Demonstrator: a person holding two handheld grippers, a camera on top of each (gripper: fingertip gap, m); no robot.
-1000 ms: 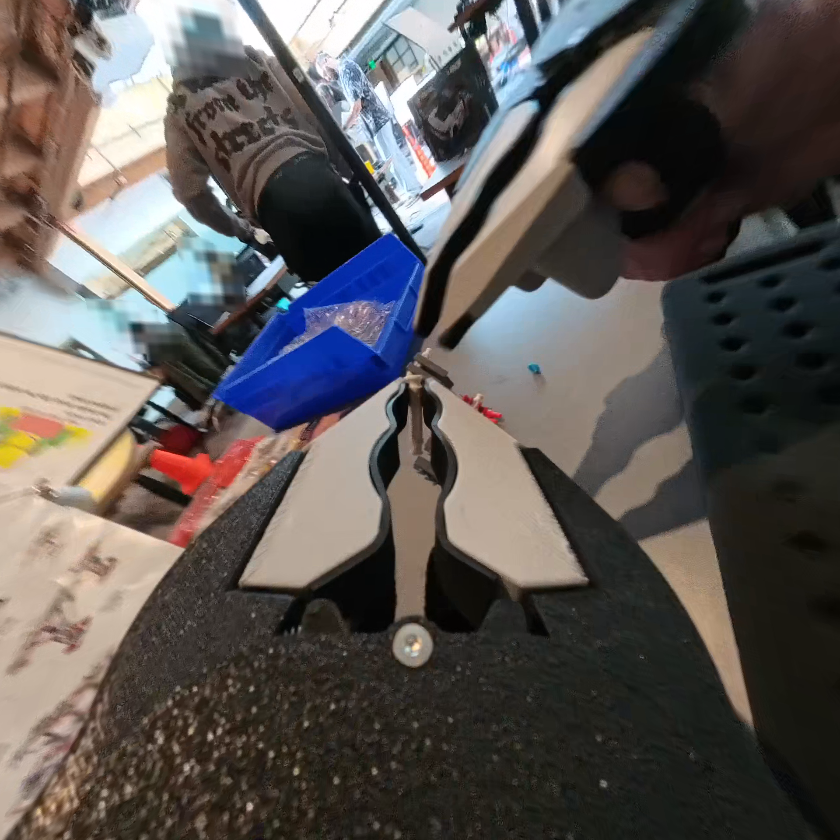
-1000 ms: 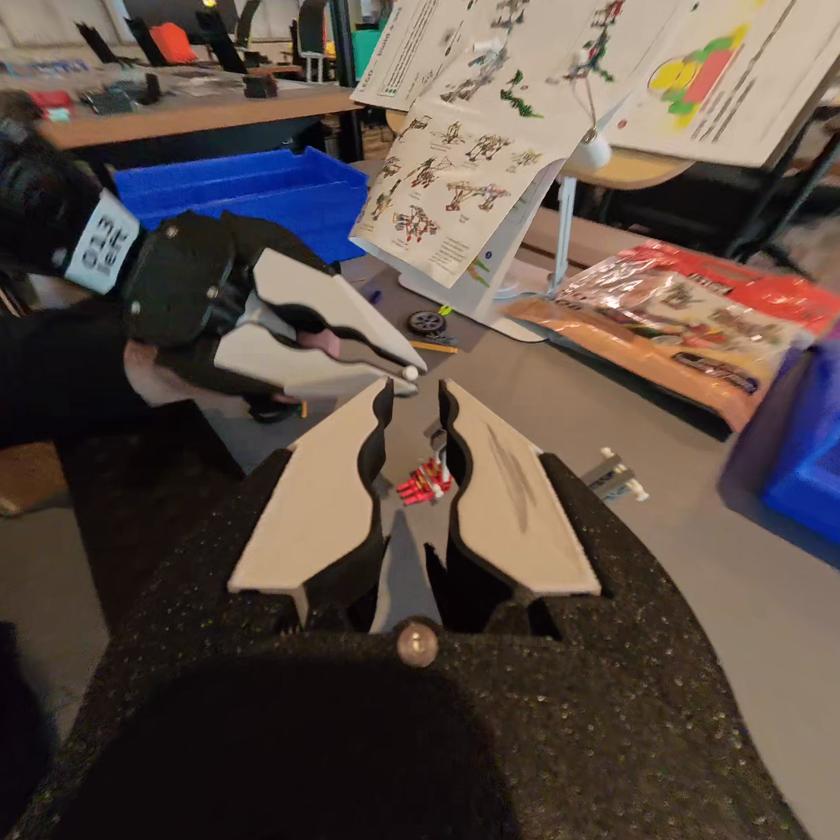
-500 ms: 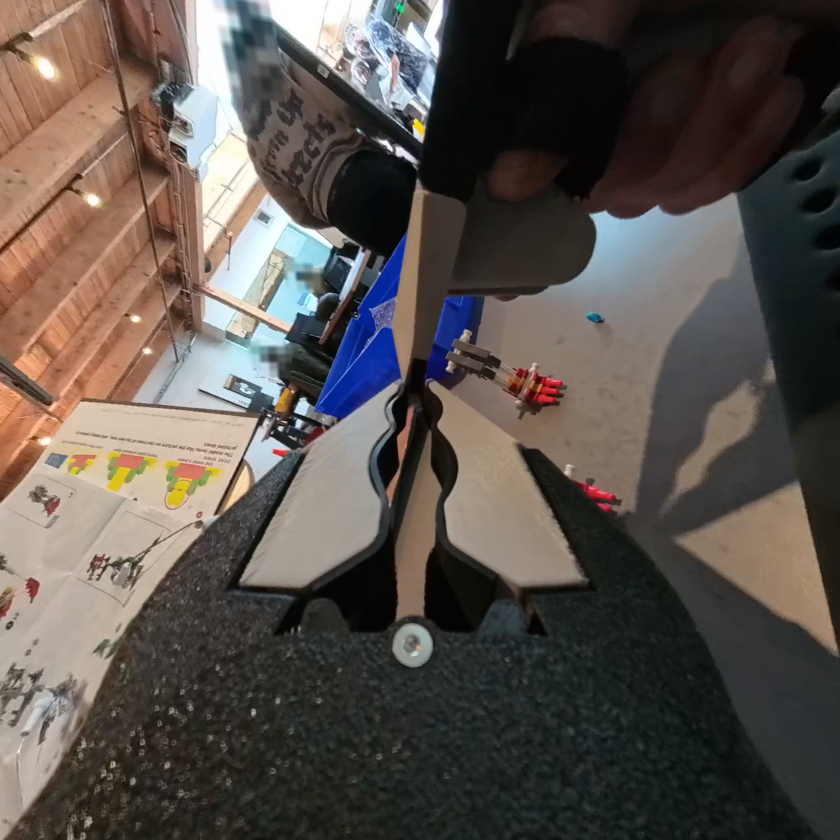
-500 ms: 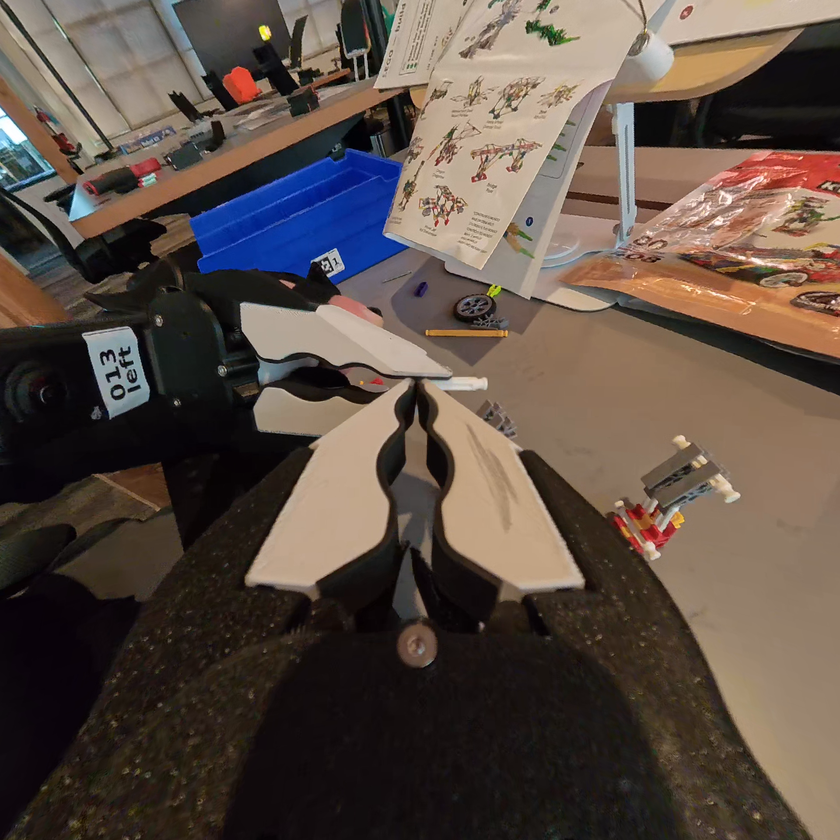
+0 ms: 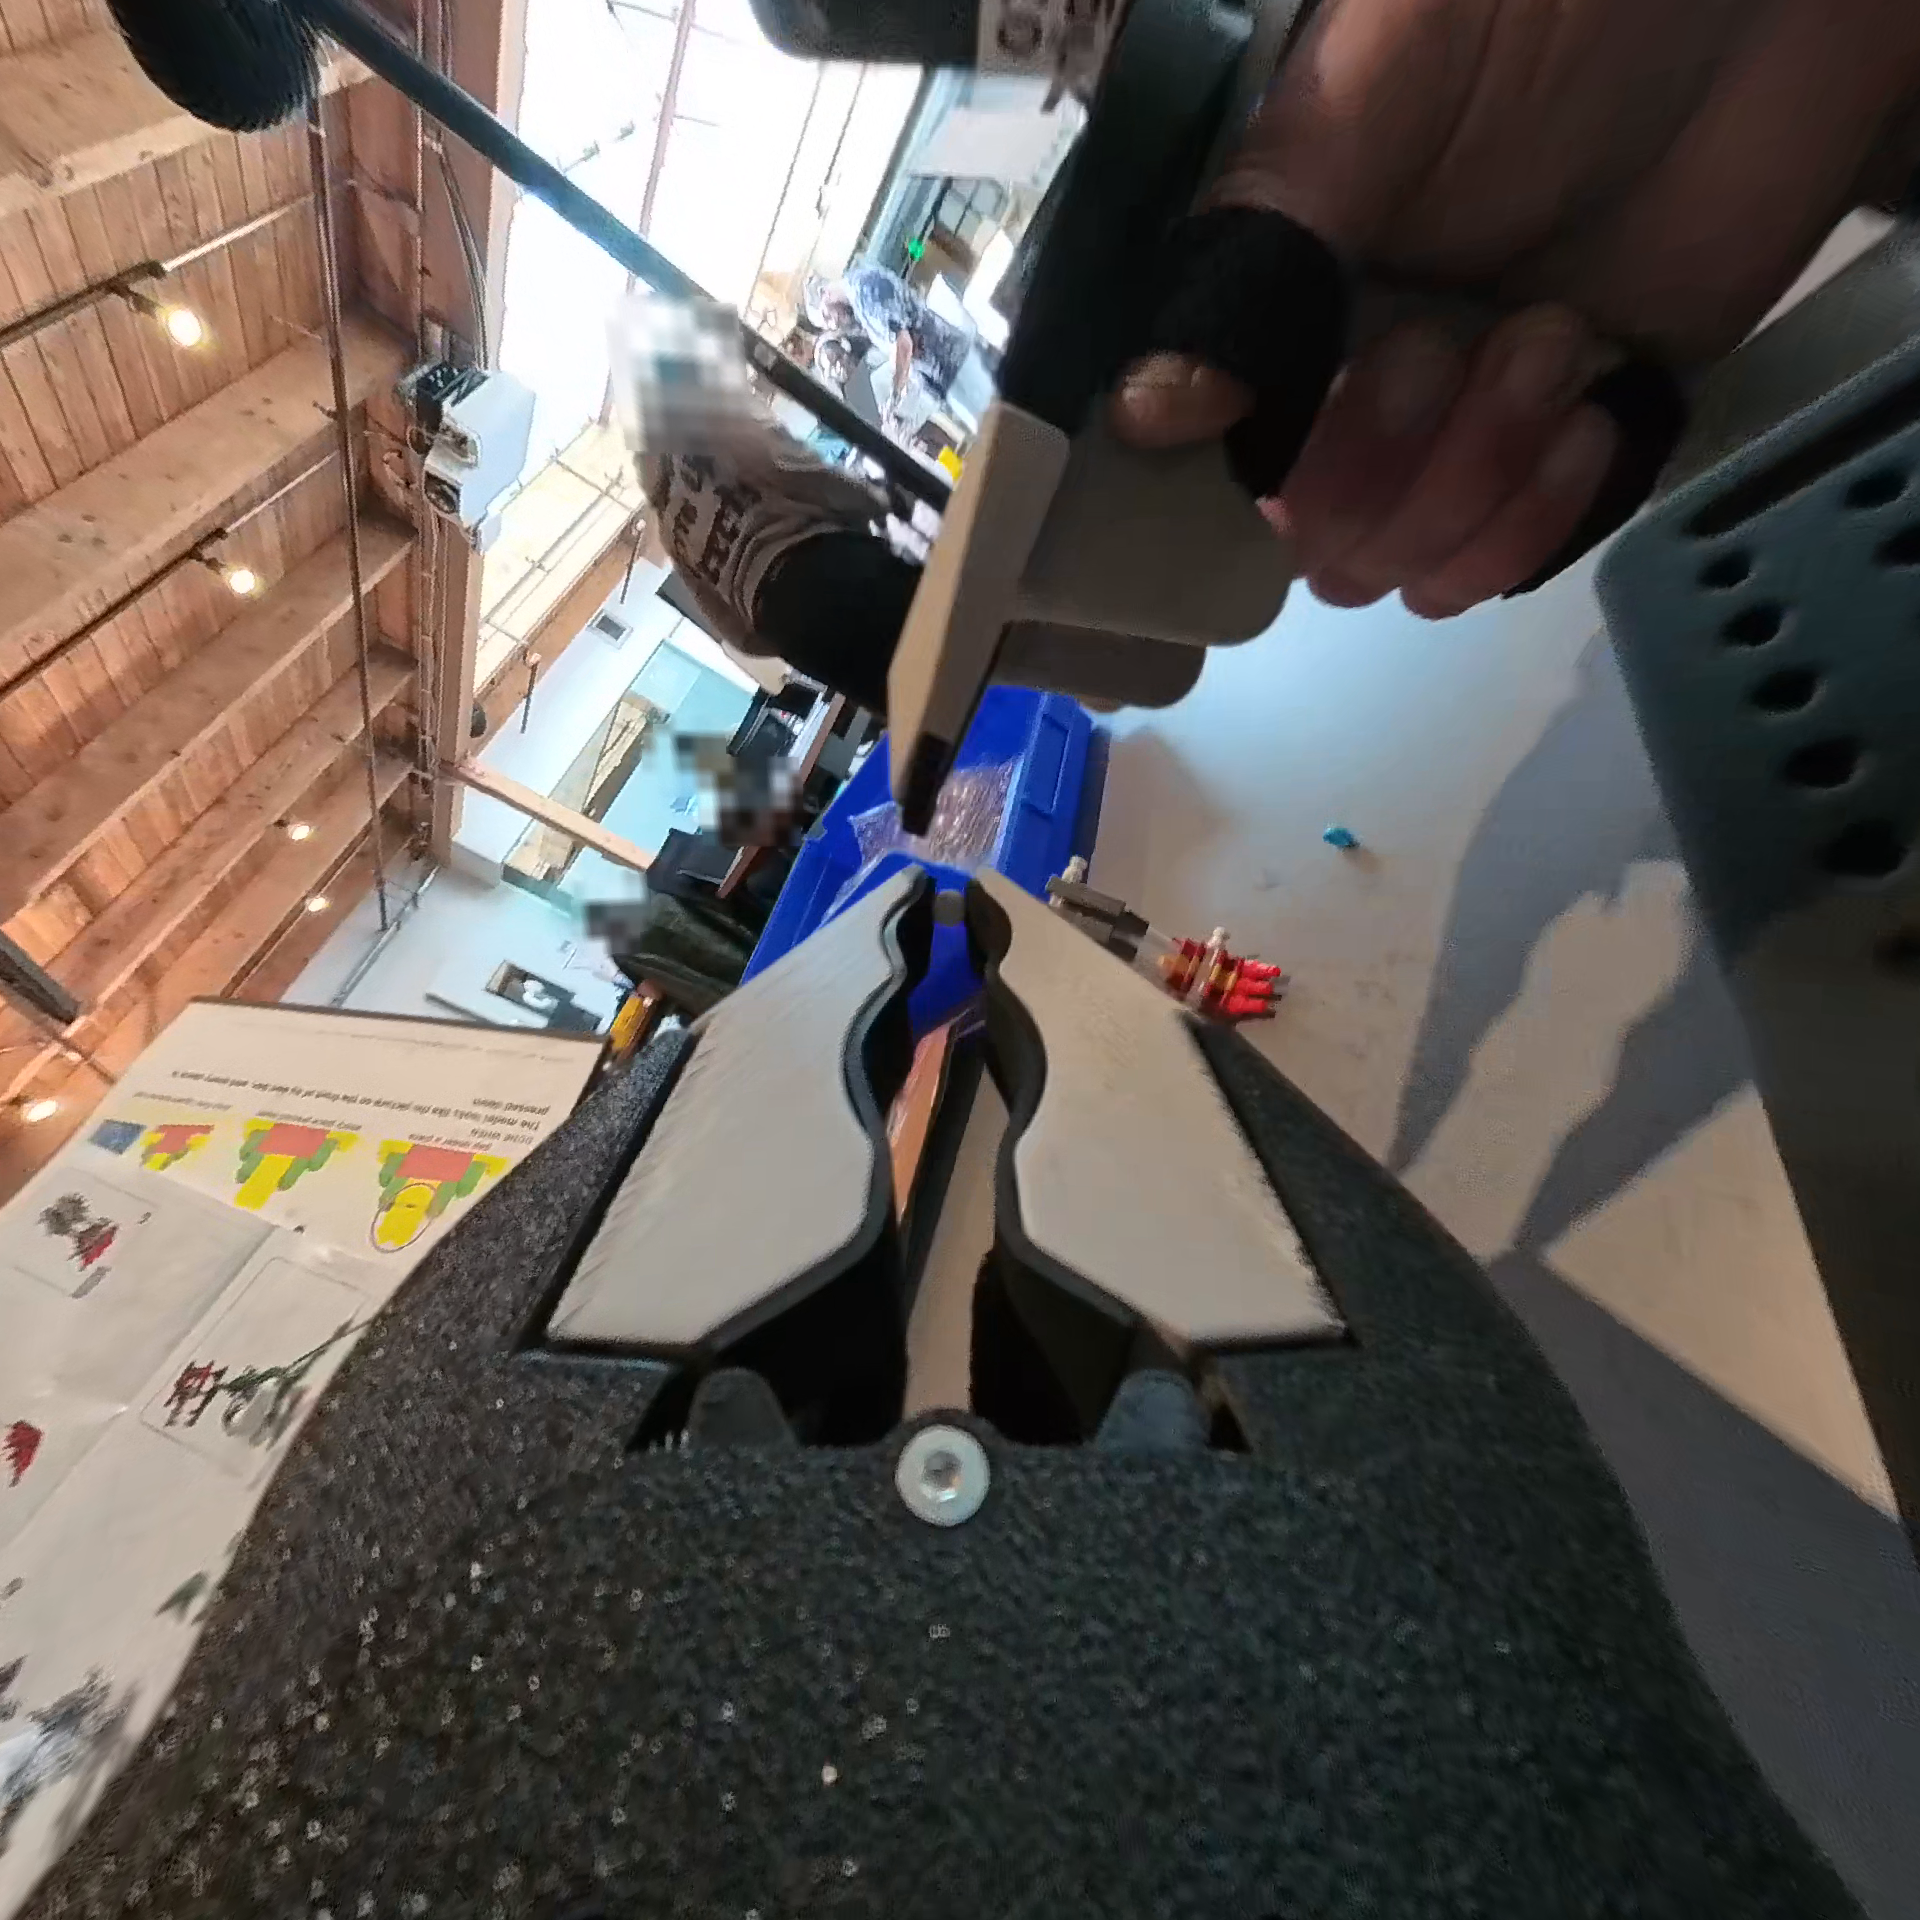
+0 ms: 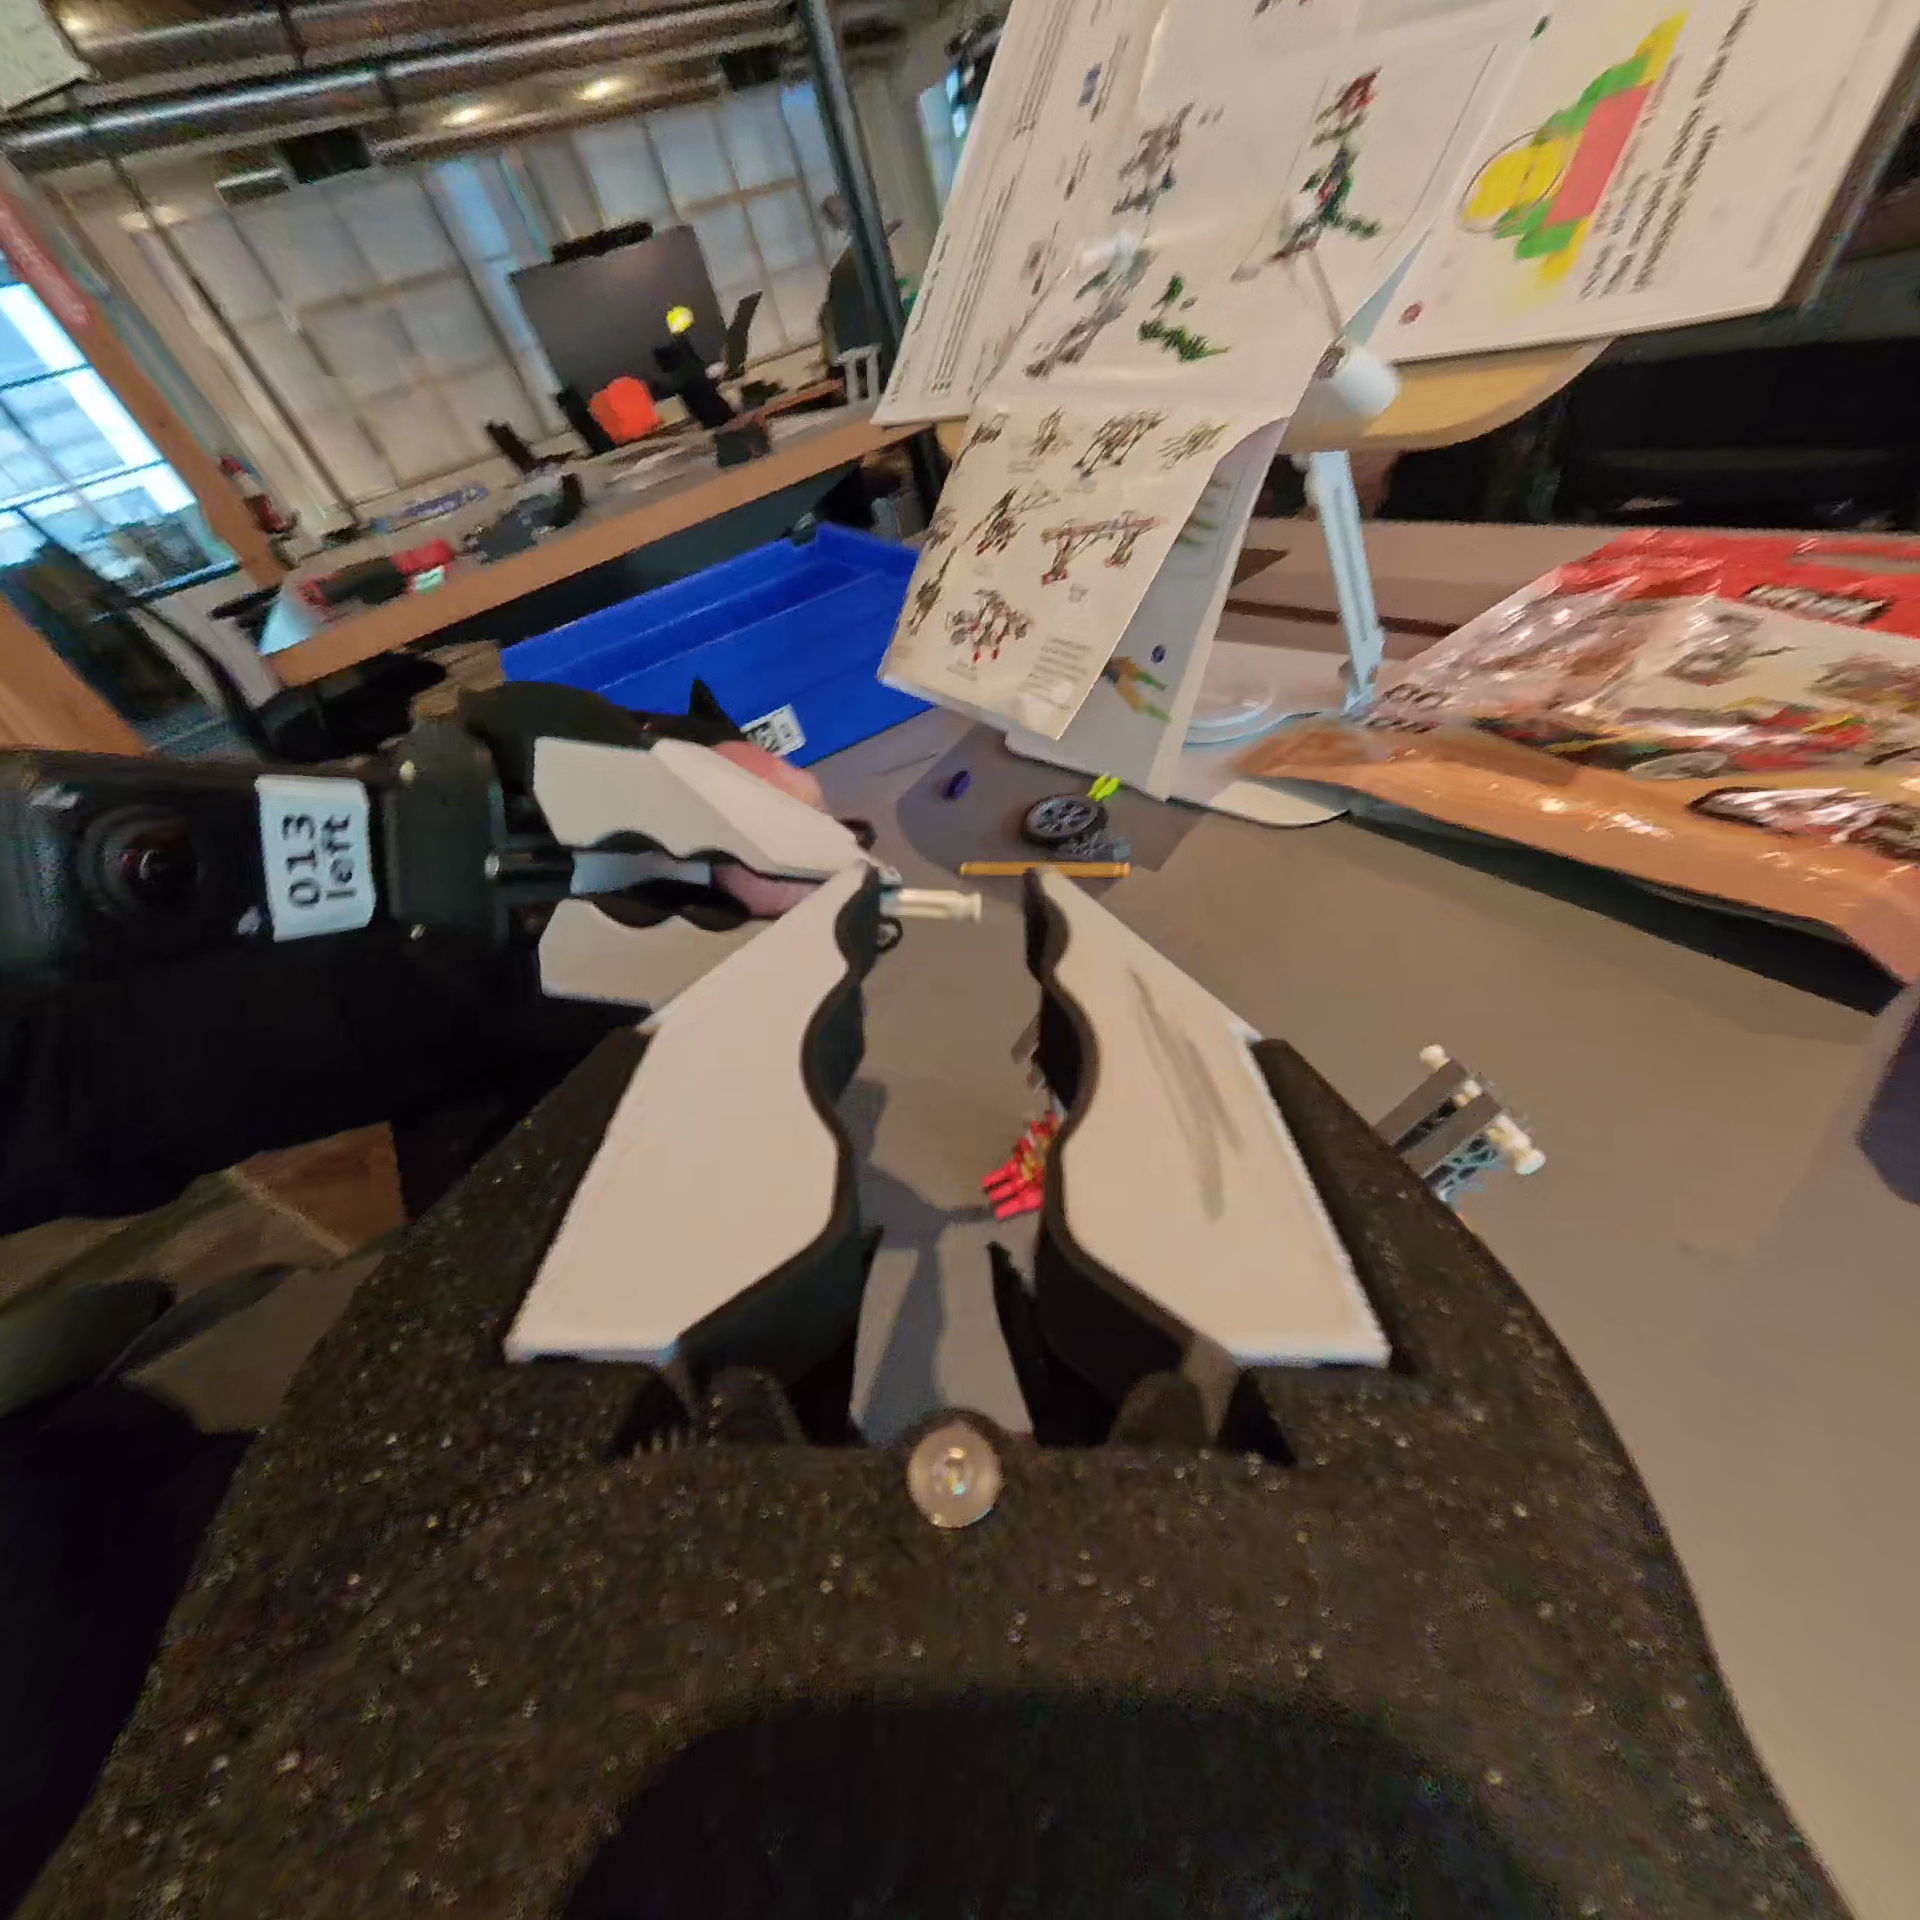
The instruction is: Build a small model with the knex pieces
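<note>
White plastic rod piece (image 6: 930, 904) sits clamped in left tool (image 6: 868, 878) above grey table (image 6: 1455, 1018), w/ right tool (image 6: 945, 914) spread apart around rod's free end, red-and-grey toy assembly (image 6: 1455, 1127) near table's right edge.

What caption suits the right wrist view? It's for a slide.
Open right tool facing the left tool, which pinches a white rod above a grey table.
</note>
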